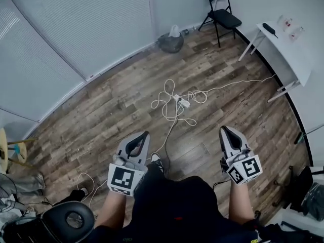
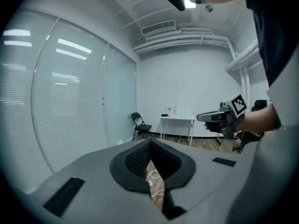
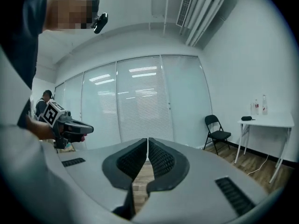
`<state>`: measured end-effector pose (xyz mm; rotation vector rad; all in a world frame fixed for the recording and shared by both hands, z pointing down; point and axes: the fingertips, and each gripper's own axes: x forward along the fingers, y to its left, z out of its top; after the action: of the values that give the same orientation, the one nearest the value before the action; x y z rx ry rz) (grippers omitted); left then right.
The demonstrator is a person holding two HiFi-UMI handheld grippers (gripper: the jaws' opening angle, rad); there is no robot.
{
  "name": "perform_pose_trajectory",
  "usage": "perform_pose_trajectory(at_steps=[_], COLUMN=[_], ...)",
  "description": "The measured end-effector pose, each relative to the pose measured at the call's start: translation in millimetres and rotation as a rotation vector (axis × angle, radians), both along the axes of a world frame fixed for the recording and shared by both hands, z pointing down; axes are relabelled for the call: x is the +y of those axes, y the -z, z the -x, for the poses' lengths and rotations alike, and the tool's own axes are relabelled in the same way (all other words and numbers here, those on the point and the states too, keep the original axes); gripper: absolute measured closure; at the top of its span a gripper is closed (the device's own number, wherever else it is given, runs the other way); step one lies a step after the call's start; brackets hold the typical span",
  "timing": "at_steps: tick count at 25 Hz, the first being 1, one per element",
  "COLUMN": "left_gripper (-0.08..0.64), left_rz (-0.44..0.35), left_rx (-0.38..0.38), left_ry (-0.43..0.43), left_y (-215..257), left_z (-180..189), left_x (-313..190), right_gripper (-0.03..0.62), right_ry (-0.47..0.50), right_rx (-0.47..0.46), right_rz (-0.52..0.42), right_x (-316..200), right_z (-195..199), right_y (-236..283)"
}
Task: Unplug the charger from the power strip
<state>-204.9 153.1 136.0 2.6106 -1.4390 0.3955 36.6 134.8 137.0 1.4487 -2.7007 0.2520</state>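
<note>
A white power strip point(image 1: 182, 101) lies on the wooden floor amid loops of white cable point(image 1: 167, 103). The charger plugged into it is too small to make out. My left gripper point(image 1: 145, 134) hovers well short of the strip, to its lower left, with its jaws together and nothing in them. My right gripper point(image 1: 224, 131) hangs to the strip's lower right, also shut and empty. In the left gripper view the jaws point(image 2: 150, 142) meet at the tip, and white cable point(image 2: 152, 175) shows on the floor below them. In the right gripper view the jaws point(image 3: 147, 139) are closed.
A black folding chair point(image 1: 223, 14) and a white table point(image 1: 283, 49) stand at the far right. A grey bag point(image 1: 170, 42) sits by the blind-covered glass wall. A black seat point(image 1: 71, 219) is at the lower left. Thin cable runs from the strip towards the table.
</note>
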Motion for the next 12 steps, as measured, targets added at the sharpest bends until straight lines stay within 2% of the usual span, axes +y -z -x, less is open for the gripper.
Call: perform_pose_trajectory(at_steps=[3,5,9,12], left_gripper=[0.543,0.542,0.541,0.543], left_rz=[0.001,0.001,0.027,0.049], left_rx=[0.04,0.069,0.14,0.161], left_ry=[-0.009,-0.024,-0.057,-0.082], left_y=[0,-2,-7,-10], left_z=[41,55,60,52], left_x=[-43,-68,-100,-120], right_gripper=[0.565,0.565,0.565,0.565], right_ry=[-0.041,-0.05,-0.042,-0.028], right_rx=[0.034,0.056,0.103,0.133], right_rz=[-0.015,-0.017,-0.003,0.006], right_x=[-34,-48,-69,-84], right_z=[26,41,60,64], right_y=[15,19,13,7])
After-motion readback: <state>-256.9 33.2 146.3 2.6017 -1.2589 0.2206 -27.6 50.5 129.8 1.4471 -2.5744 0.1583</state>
